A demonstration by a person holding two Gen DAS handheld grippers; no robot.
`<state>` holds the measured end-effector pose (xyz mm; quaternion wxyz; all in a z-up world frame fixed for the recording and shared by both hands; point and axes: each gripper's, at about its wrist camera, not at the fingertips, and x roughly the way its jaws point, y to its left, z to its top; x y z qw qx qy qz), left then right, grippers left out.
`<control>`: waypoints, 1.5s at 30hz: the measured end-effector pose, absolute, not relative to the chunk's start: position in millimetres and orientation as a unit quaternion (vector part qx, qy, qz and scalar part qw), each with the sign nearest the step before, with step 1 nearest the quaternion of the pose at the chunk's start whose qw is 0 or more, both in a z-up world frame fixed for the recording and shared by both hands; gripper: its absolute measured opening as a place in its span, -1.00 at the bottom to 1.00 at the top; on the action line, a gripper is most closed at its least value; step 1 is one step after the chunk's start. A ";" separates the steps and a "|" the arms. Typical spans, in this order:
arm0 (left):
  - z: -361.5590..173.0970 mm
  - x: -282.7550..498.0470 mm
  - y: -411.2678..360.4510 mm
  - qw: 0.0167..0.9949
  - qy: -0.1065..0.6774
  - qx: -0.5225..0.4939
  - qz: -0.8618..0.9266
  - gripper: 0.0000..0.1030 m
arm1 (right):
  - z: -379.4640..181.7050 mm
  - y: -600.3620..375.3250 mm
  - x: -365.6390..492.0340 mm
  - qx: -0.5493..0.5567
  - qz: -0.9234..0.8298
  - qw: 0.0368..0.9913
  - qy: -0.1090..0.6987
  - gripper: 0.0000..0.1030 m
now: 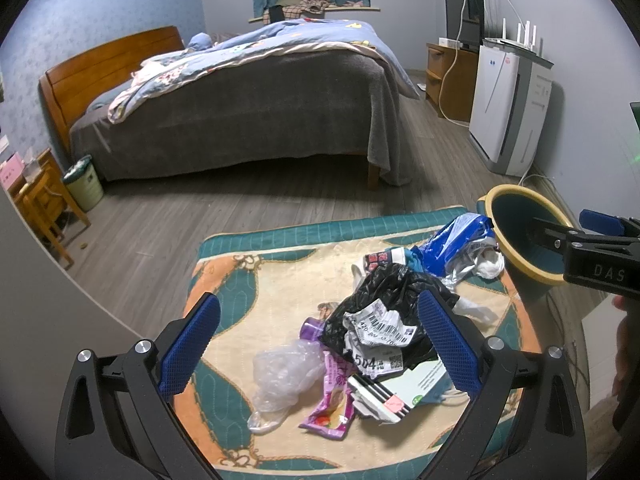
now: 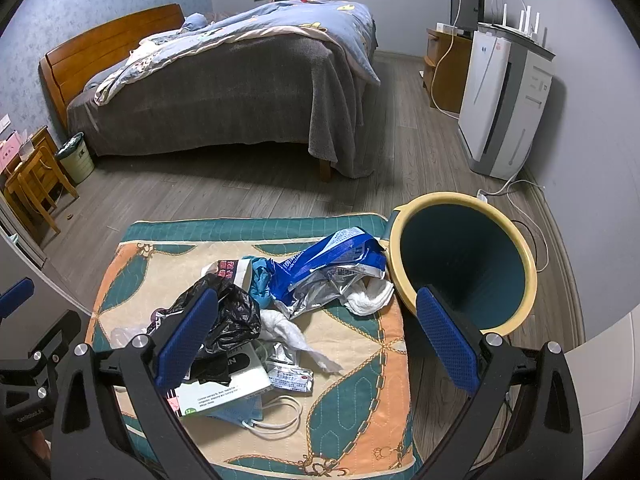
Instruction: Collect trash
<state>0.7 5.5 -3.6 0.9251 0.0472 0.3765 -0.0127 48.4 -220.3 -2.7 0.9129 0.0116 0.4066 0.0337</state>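
Trash lies heaped on the quilted mat [image 2: 360, 344], a teal bin [image 2: 464, 264] touching its far right corner. Left gripper [image 1: 320, 348] and right gripper [image 2: 316, 344] both gape wide, empty, above the black bag [image 1: 384, 292].

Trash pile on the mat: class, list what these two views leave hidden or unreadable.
- Face mask: right view, mostly under the white box.
- Crumpled label: left view, print creased, too small to read.
- Bin: right view, bottom hidden by its own wall.
- Black bag: contents concealed in both views.
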 end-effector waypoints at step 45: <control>-47.1 39.9 -4.0 0.897 0.434 0.064 -0.060 0.90 | -24.7 -234.5 99.6 0.026 0.014 0.895 0.445 0.89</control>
